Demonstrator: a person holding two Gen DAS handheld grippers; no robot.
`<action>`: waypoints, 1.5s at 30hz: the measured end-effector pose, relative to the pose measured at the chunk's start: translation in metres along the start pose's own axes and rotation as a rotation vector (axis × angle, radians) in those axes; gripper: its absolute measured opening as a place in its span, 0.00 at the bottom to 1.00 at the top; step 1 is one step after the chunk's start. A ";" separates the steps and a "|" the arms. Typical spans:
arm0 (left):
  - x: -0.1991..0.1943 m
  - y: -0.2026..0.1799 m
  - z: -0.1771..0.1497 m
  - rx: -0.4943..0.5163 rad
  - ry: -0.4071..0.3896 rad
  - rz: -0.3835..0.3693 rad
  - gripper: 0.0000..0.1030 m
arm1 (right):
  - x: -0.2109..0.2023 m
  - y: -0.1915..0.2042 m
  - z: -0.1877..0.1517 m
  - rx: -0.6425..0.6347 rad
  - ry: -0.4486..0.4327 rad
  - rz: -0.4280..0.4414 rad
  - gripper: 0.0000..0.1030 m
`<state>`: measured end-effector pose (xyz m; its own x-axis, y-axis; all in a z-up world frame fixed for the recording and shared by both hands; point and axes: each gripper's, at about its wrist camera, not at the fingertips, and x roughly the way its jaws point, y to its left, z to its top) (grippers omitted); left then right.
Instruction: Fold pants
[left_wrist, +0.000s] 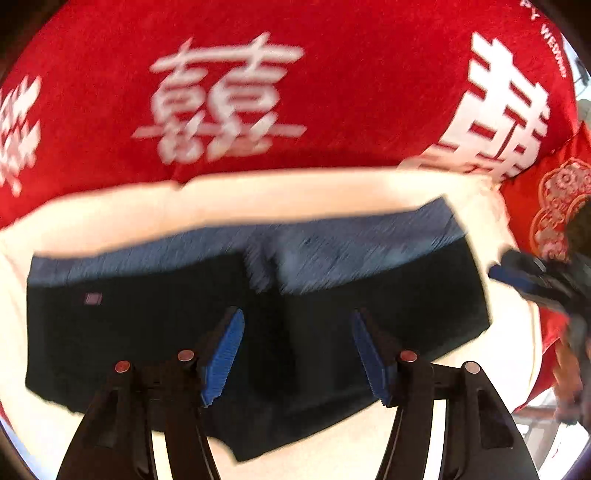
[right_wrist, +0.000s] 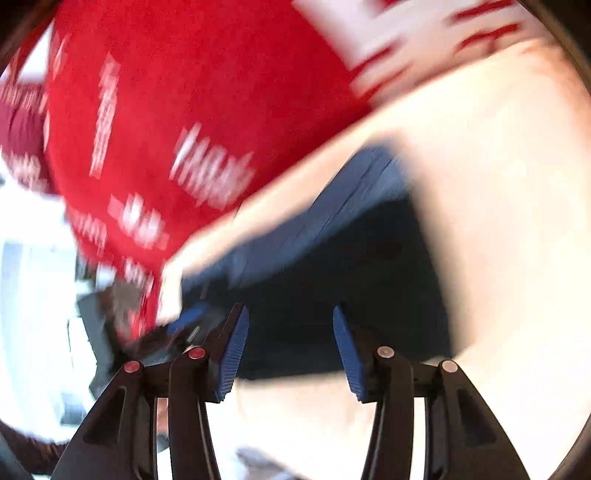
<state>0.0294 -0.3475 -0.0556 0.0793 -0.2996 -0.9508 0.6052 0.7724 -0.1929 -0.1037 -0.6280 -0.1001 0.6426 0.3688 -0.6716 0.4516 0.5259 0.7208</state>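
The dark pants (left_wrist: 177, 332) lie folded into a flat rectangle on a cream cloth (left_wrist: 258, 195), with a blue-grey waistband (left_wrist: 332, 243) along the far edge and a small tag at the left. My left gripper (left_wrist: 296, 325) hovers above their middle, open, with no cloth between its blue pads (left_wrist: 221, 358). My right gripper (left_wrist: 517, 277) shows at the pants' right edge. The right wrist view is blurred: the pants (right_wrist: 351, 266) lie ahead, and my right gripper (right_wrist: 289, 321) stands open over their near edge, holding nothing. The left gripper (right_wrist: 184, 325) shows at the lower left.
A red blanket (left_wrist: 332, 92) with large white characters covers the far side behind the cream cloth. A red cushion with gold embroidery (left_wrist: 554, 206) lies at the right. The cream cloth (right_wrist: 498, 184) stretches wide to the right of the pants.
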 end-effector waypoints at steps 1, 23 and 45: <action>0.003 -0.007 0.007 0.010 -0.005 -0.011 0.60 | 0.001 -0.014 0.015 0.022 -0.007 -0.016 0.51; 0.068 -0.024 -0.009 0.021 0.058 0.024 0.60 | 0.055 -0.019 0.058 -0.105 0.114 -0.247 0.55; 0.047 0.031 -0.067 -0.272 0.059 0.277 0.85 | 0.118 0.054 -0.052 -0.407 0.221 -0.179 0.45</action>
<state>-0.0012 -0.3005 -0.1222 0.1600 -0.0326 -0.9866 0.3345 0.9421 0.0231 -0.0358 -0.5163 -0.1488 0.4103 0.3758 -0.8309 0.2366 0.8361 0.4950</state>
